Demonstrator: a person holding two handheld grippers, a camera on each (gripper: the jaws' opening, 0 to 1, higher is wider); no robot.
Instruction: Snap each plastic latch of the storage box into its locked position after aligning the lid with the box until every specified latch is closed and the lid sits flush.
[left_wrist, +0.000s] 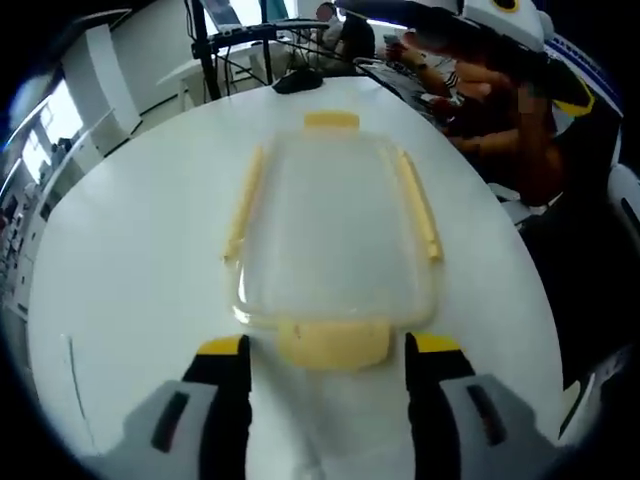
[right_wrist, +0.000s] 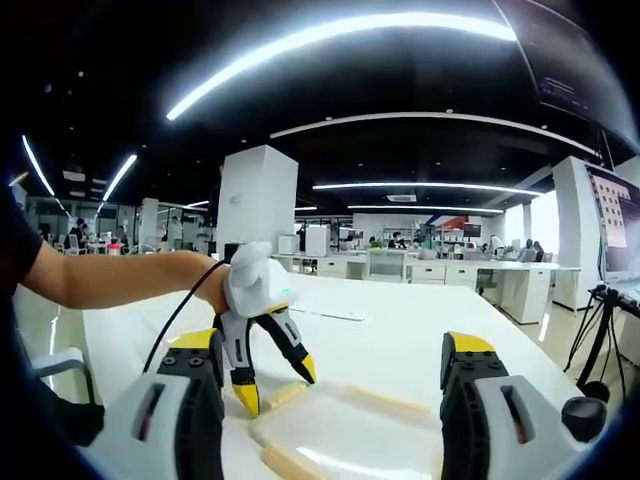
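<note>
A clear storage box (left_wrist: 335, 230) with its lid on lies on the round white table (left_wrist: 130, 260). Yellow latches run along its left side (left_wrist: 245, 200), right side (left_wrist: 420, 205) and far end (left_wrist: 331, 121). The near-end latch (left_wrist: 333, 345) sticks out towards me, between the jaws of my open left gripper (left_wrist: 328, 350). In the right gripper view the left gripper (right_wrist: 275, 385) stands open, yellow tips on either side of that latch (right_wrist: 285, 394), held by a person's hand. My right gripper (right_wrist: 340, 365) hovers open above the box lid (right_wrist: 340, 430), holding nothing.
A person's arm (left_wrist: 500, 110) reaches in over the table's right side. A black object (left_wrist: 297, 80) lies at the far table edge, with chairs and desks behind it. The right gripper view looks across office desks (right_wrist: 430, 270), a white pillar (right_wrist: 255, 200) and a tripod (right_wrist: 598, 320).
</note>
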